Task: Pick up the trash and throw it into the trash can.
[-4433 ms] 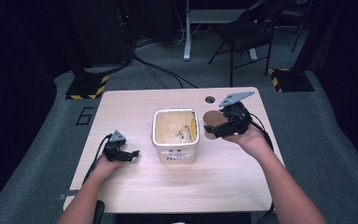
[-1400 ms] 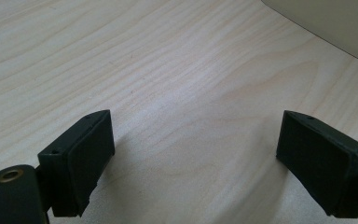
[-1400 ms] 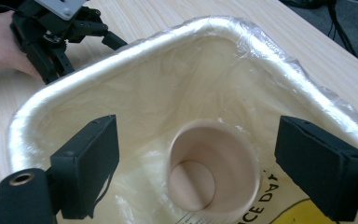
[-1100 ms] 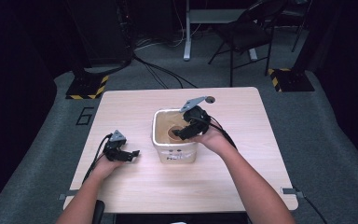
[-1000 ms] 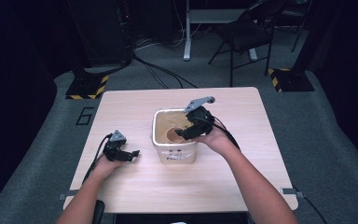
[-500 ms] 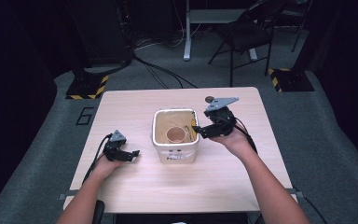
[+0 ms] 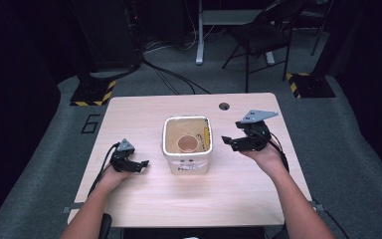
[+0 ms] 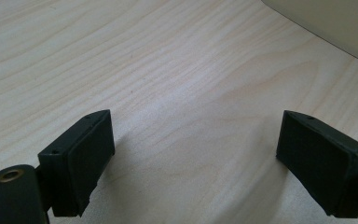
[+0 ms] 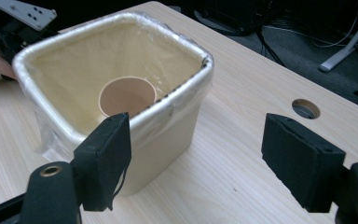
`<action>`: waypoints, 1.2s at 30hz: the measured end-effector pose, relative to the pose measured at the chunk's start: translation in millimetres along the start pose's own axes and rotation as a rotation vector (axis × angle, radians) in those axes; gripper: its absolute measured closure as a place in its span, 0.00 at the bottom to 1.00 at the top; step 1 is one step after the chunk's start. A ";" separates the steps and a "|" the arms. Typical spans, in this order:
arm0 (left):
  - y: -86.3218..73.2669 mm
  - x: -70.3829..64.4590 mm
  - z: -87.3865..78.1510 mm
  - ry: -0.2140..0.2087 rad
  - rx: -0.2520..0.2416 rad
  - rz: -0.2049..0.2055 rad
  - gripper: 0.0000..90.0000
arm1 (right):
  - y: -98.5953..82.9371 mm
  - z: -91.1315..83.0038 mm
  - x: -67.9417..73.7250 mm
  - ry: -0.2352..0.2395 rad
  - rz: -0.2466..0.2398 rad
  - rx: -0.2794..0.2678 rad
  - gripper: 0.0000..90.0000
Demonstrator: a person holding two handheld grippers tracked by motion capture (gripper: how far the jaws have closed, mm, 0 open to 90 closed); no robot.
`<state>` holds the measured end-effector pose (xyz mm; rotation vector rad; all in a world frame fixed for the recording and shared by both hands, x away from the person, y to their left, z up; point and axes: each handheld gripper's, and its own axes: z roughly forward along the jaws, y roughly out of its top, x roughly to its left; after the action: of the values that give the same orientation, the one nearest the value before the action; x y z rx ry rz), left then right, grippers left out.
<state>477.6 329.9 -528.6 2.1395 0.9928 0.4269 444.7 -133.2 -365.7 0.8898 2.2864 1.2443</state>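
A cream square bin [image 7: 187, 144] lined with a clear bag stands mid-table, and a brown paper cup [image 7: 187, 143] sits upright inside it. The right gripper view shows that bin [image 9: 121, 116] close by with the cup [image 9: 127, 95] at its bottom. My right gripper [image 7: 227, 141] is open just right of the bin, nothing between its jaws [image 9: 196, 163]. My left gripper [image 7: 142, 164] rests low on the table left of the bin, open and empty [image 8: 193, 163]. A yellow strip lies against the bin's right inner wall.
The light wooden table [image 7: 258, 199] has a round cable hole [image 7: 224, 106] at its back. A black chair [image 7: 263, 35] and cables stand on the grey floor beyond. The left hand and its gripper [image 9: 14, 32] appear behind the bin in the right gripper view.
The right gripper carried the cup over the bin, let it go inside, then drew back to the right and opened. The left gripper stayed put.
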 end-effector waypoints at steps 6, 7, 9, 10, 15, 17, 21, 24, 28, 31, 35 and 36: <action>0.0 0.0 0.0 0.000 0.000 0.000 0.12 | -14.4 -0.4 -2.0 -0.023 0.004 0.014 0.26; 0.0 0.0 0.0 0.000 0.000 0.000 0.12 | -18.1 -0.3 -2.3 -0.026 0.011 0.019 0.26; 0.0 0.0 0.0 0.000 0.000 0.000 0.12 | -24.1 0.4 -3.2 -0.031 0.016 0.026 0.26; 0.0 0.0 0.0 0.000 0.000 0.000 0.12 | -26.3 0.8 -3.4 -0.034 0.019 0.028 0.26; 0.0 0.0 0.0 0.000 0.000 0.000 0.12 | -41.5 2.9 -4.2 -0.042 0.043 0.034 0.26; 0.0 0.0 0.0 0.000 0.000 0.000 0.12 | -47.1 4.1 -3.9 -0.049 0.046 0.036 0.26; 0.0 -0.1 0.0 0.000 0.000 0.000 0.12 | -62.0 8.7 -3.6 -0.064 0.050 0.063 0.27; 0.0 -0.1 0.0 0.001 0.000 -0.001 0.12 | -72.1 12.2 -4.3 -0.069 0.066 0.076 0.26; -0.1 -0.2 -0.1 0.001 0.000 -0.001 0.12 | -82.8 15.6 -5.6 -0.072 0.081 0.086 0.27; -0.1 -0.2 0.0 0.001 0.000 -0.001 0.12 | -90.5 17.1 -7.1 -0.074 0.092 0.091 0.27; 0.0 -0.1 -0.1 0.001 0.000 -0.001 0.12 | -102.2 19.5 -9.8 -0.081 0.106 0.100 0.27; 0.0 -0.1 0.0 0.001 0.000 -0.001 0.12 | -104.0 19.9 -10.6 -0.082 0.108 0.102 0.27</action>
<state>477.5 329.9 -528.6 2.1391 0.9939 0.4277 428.3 -170.7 -463.9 1.0924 2.2809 1.1208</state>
